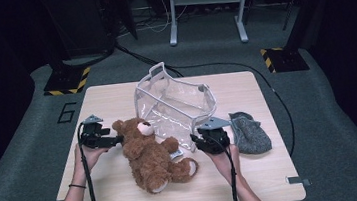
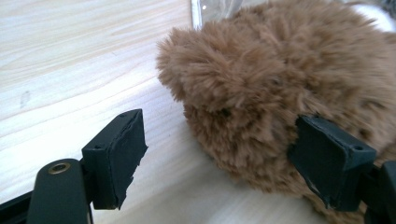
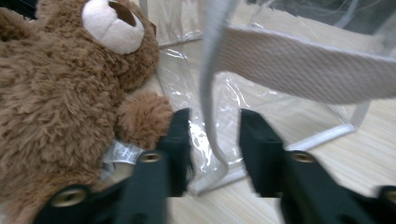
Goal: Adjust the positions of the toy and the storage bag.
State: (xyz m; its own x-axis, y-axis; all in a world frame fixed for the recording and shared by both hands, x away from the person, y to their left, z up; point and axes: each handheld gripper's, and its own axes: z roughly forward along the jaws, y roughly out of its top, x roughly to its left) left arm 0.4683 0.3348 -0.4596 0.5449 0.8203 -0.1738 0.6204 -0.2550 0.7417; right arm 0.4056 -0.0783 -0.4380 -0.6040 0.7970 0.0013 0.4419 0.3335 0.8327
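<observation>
Between the left gripper's [image 2: 219, 161] wide-open jaws sits the brown plush teddy bear's [image 1: 149, 151] head (ungripped), body stretching away toward the part-open right gripper [image 3: 215, 140].

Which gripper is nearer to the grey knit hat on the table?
Right. The right gripper sits just left of the grey hat, by the clear bag; the left gripper is across the table at the teddy bear's head.

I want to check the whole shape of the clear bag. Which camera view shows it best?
The high view: the clear bag stands whole on the table, open top and handle visible, behind the teddy bear. The right gripper view shows a close part, its pale strap hanging between the open tongs. The left gripper view shows a small corner.
</observation>
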